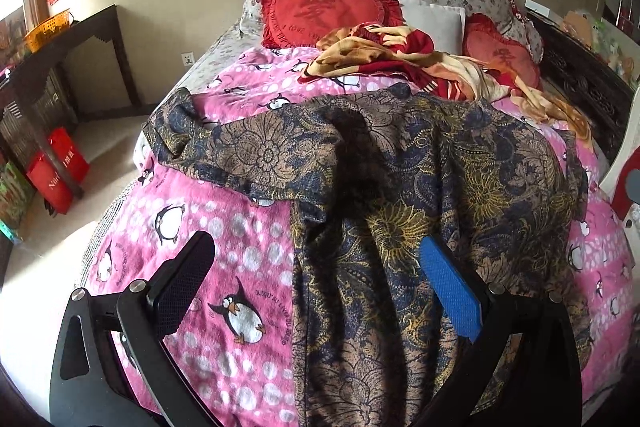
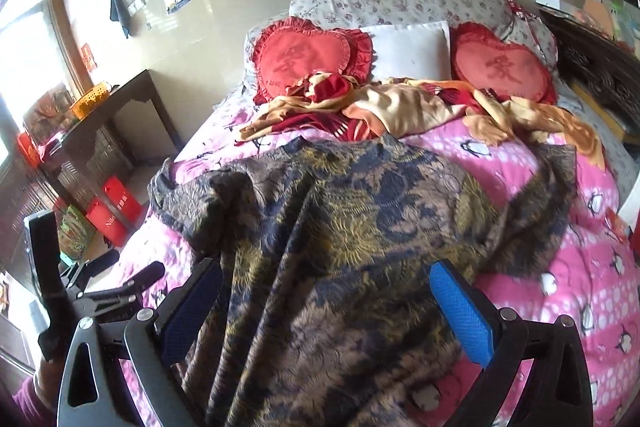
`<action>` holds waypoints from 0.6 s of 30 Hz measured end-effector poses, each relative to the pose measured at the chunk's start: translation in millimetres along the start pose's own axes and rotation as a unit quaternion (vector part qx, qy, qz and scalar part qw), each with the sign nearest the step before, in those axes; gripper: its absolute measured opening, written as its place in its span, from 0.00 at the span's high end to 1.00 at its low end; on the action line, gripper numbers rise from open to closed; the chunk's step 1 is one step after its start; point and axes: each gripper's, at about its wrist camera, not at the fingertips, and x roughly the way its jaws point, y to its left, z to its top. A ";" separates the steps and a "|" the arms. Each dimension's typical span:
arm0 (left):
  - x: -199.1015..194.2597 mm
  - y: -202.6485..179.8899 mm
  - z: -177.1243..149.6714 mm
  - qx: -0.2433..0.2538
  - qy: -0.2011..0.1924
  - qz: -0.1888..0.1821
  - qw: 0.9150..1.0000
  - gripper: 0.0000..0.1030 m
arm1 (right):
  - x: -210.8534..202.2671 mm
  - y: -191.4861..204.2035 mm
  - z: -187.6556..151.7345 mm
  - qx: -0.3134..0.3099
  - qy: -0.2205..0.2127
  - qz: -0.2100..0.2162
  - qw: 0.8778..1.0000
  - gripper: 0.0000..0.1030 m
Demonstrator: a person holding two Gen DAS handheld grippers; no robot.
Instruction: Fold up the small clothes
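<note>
I hold my left gripper [image 1: 316, 267] and right gripper [image 2: 326, 291] wide apart, empty, above the navy-and-gold floral blouse [image 1: 400, 167]. It lies rumpled on the pink penguin-print blanket [image 1: 192, 219]; I judge folding not yet begun.

I see the dark flowery cloth [image 1: 400, 187] spread over the middle of the pink penguin blanket [image 1: 224, 267]. Left of the cloth the blanket is bare, so my left gripper [image 1: 316, 279] can pass there. Right of the cloth is a thin bare strip. Behind the cloth a crumpled red and yellow blanket [image 2: 400, 107] and heart pillows [image 2: 304, 59] block the way.
</note>
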 end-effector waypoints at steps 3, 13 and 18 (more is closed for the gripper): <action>3.3 0.2 2.1 -0.006 0.004 -0.003 1.000 0.00 | 7.9 5.0 4.5 -0.019 -0.009 -0.027 0.999 0.00; 14.3 -5.9 0.9 0.001 0.010 0.004 1.000 0.00 | 38.3 0.6 -0.3 -0.028 0.019 -0.048 0.998 0.00; 19.1 -5.2 1.0 -0.005 0.013 0.004 1.000 0.00 | 44.5 -0.8 -3.9 -0.022 0.019 -0.049 0.998 0.00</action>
